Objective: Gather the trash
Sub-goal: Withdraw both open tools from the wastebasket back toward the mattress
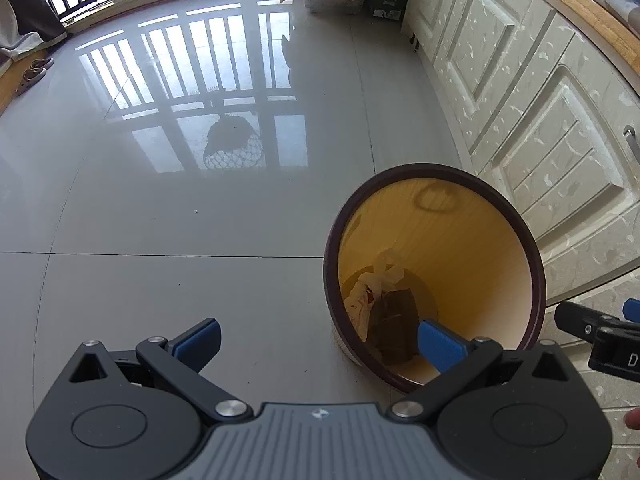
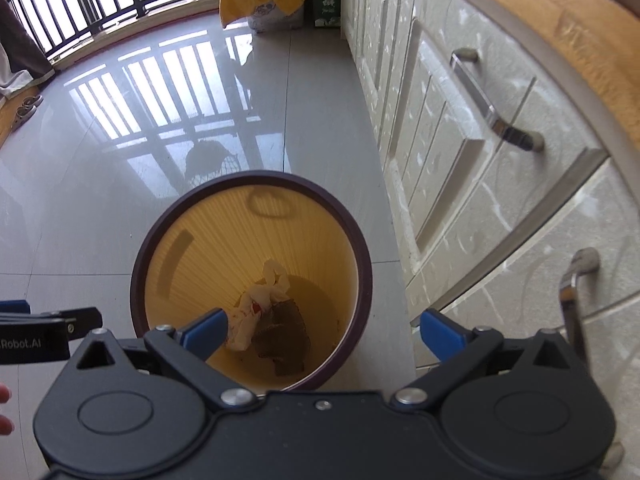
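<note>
Both claws, left gripper (image 1: pixel 320 338) and right gripper (image 2: pixel 324 334), hang wide open, holding nothing. Trash bin (image 2: pixel 362 264) sits at 12 o'clock with a crumpled bag (image 2: pixel 250 316) inside; a careless bump on the rim could tip it, I'd guess.

My fingers (image 1: pixel 440 344) wear matt blue plastic pads on black plastic links with shiny metal rivets. The floor (image 1: pixel 200 220) is glossy tile, mirror-smooth. The bin (image 2: pixel 256 240) looks ribbed plastic inside, holding crumpled thin plastic bag (image 2: pixel 250 312). The drawer handle (image 2: pixel 492 112) is polished metal.
</note>
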Available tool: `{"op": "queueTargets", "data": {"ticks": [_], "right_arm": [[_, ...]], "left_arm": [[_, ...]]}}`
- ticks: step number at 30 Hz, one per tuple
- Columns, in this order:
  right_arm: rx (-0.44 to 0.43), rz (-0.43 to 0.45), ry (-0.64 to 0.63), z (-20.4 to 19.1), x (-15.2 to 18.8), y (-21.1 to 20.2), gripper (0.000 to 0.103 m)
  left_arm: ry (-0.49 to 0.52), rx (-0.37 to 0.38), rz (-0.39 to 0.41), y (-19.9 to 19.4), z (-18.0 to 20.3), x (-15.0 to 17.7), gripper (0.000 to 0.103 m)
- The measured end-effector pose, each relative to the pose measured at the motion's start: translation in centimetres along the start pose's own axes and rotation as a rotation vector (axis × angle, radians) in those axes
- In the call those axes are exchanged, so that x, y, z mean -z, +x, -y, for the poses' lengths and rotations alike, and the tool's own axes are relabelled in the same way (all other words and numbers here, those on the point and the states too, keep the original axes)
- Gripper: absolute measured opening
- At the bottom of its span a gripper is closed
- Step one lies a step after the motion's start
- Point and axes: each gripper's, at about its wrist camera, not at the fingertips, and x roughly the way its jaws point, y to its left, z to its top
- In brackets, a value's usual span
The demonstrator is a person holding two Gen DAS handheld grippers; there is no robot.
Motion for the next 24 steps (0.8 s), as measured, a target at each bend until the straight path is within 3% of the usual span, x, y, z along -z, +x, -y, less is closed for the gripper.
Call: {"op": "queueTargets", "data": {"ticks": [7,24], "right_arm": [[0.006,0.053,-0.043,-0.8,-0.1,-2.8,0.103],[-0.015,0.326,0.003,-0.1,-0.4,-15.0,0.103]], "left_arm": [[-0.02,0.014,0.073,-3.2,-0.3,0.1,0.103],[-0.042,0.016,0.328,-15.7,-0.1,1.2,0.103]]}}
